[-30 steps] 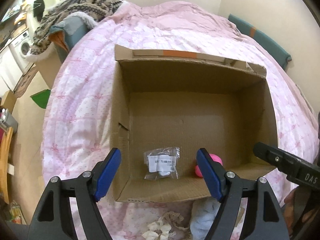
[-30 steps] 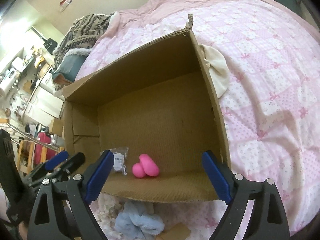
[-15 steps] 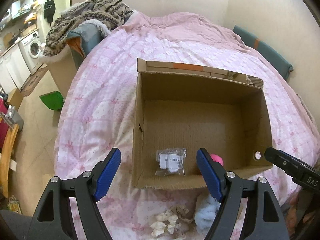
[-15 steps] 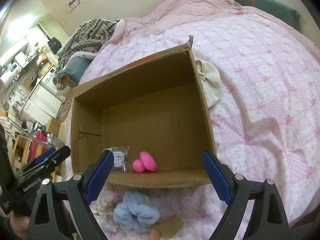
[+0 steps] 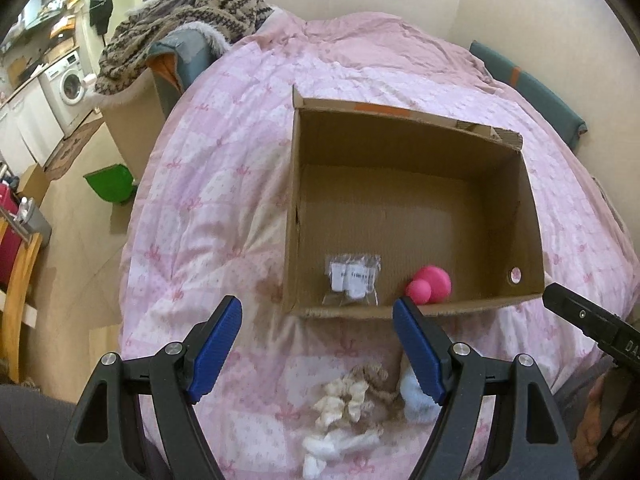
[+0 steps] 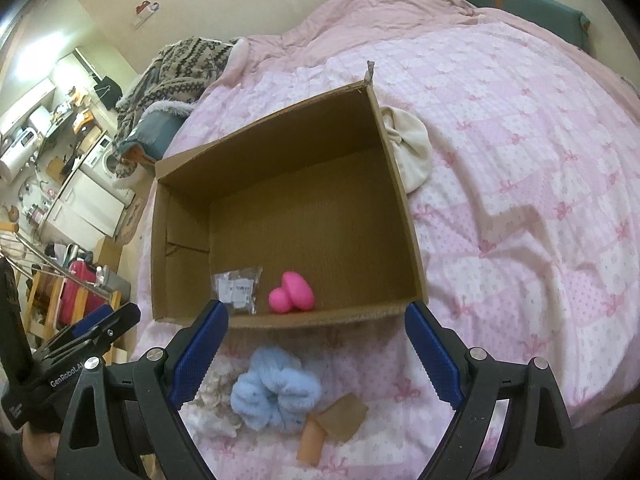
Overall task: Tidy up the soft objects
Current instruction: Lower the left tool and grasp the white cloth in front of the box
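Cardboard box (image 5: pixel 412 216) is shrinking in both views as I am pulling my grippers back, left (image 5: pixel 318 354) and right (image 6: pixel 316 354) both spread and empty. Pink toy (image 6: pixel 292 293) is lying inside; the blue scrunchie (image 6: pixel 276 398) is waiting just outside, probably next.

My left tool (image 5: pixel 318 344) and right tool (image 6: pixel 316 346) look alike: black angular plastic arms with triangular cut-outs, silver round screws at the joints, and ribbed blue pads (image 5: pixel 216 346) on the inner finger faces. White "GenRobot" lettering marks the left tool's black body.
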Demonstrator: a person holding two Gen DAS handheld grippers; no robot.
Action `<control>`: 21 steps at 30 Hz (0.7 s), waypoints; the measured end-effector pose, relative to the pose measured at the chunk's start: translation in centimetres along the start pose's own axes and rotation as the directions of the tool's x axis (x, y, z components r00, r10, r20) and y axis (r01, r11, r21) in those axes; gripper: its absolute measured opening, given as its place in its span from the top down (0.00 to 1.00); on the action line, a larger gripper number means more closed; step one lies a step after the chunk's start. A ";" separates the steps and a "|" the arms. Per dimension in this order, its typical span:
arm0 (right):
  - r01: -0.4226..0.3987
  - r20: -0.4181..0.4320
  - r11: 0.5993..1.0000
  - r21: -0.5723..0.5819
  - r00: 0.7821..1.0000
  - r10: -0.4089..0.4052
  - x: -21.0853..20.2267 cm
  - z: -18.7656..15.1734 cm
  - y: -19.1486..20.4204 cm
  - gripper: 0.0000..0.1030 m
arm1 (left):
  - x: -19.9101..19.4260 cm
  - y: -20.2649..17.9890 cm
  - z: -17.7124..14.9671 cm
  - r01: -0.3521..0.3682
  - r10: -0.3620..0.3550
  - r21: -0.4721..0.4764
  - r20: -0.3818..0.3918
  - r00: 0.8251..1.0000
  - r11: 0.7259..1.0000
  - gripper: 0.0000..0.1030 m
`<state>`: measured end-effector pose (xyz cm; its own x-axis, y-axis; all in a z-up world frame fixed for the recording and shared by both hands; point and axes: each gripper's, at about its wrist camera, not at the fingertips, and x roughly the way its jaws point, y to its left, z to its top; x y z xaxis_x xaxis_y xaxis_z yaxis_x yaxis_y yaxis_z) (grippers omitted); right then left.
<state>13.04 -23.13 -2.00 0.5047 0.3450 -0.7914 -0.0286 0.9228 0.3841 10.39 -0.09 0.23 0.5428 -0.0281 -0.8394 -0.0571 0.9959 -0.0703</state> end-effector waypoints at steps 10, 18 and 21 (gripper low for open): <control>-0.023 -0.038 1.000 0.021 0.999 0.024 -0.7 -2.4 -0.2 0.07 | -0.3 1.3 -2.0 -0.018 0.015 -0.052 -0.046 0.999 0.999 0.26; -0.004 -0.086 0.998 0.056 0.996 0.009 0.0 -3.5 -0.7 0.07 | 2.6 2.5 -4.5 0.006 -0.039 -0.132 -0.243 0.969 0.991 0.26; 0.012 -0.096 0.998 0.056 0.995 -0.007 0.4 -3.6 -0.6 0.07 | 4.5 2.4 -6.4 0.035 -0.094 -0.166 -0.363 0.927 0.986 0.26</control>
<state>10.19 -22.96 -4.30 0.4194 0.3539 -0.8360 0.0256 0.9159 0.4006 7.36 1.59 -7.12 0.2043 -0.1510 -0.9672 -0.1759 0.9663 -0.1880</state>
